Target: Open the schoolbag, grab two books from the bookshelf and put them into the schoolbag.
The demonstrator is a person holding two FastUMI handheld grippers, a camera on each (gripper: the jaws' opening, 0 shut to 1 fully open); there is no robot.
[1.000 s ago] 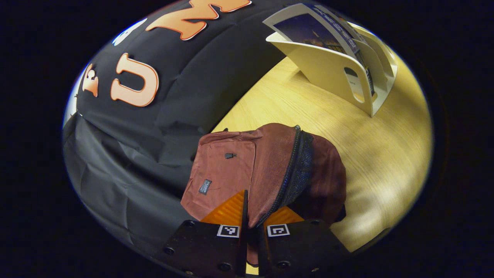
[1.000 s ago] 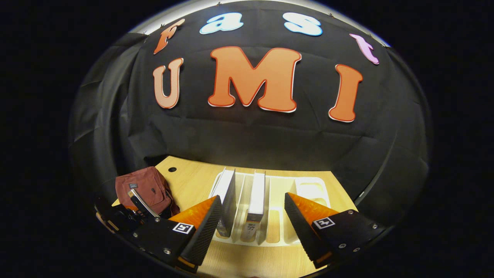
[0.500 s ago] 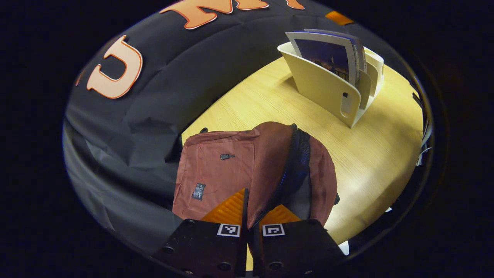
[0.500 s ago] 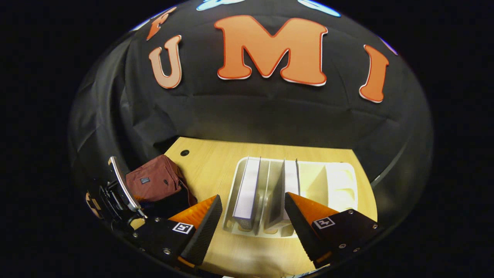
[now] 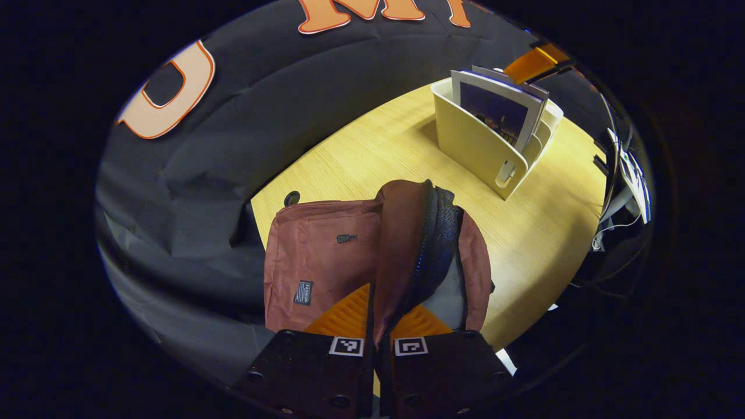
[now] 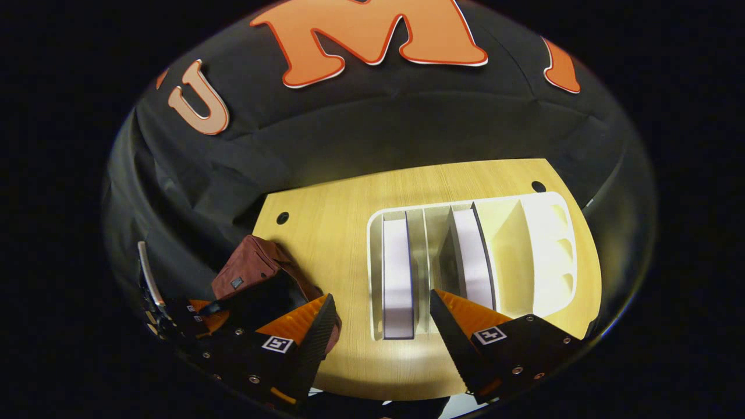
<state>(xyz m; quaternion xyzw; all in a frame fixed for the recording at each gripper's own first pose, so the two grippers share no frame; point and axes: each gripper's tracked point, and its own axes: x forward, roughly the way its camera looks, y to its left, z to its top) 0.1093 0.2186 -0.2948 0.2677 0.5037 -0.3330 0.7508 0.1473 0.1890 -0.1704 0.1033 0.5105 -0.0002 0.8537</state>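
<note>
1. Evidently soft and limp, the schoolbag point(image 5: 326, 256) is pinched at the cloth edge of its open zipper mouth by the left gripper point(image 5: 378, 326), whose fingers are pressed nearly together on that edge.
2. Spread wide and empty, the right gripper point(image 6: 381, 326) is held above the bookshelf point(image 6: 547, 244).
3. Just ahead between its fingers, the nearer book point(image 6: 398, 267) stands on edge, long axis running away from the tool; a stiff, fairly light feel is judged, best gripped across the covers.
4. Beyond the right finger, a second book point(image 6: 472, 256) leans likewise.

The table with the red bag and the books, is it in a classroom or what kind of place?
Probably a small recording booth set up like a study desk, not a real classroom. A wooden table stands against a black cloth wall, with a schoolbag and a white bookshelf holding two books.
</note>
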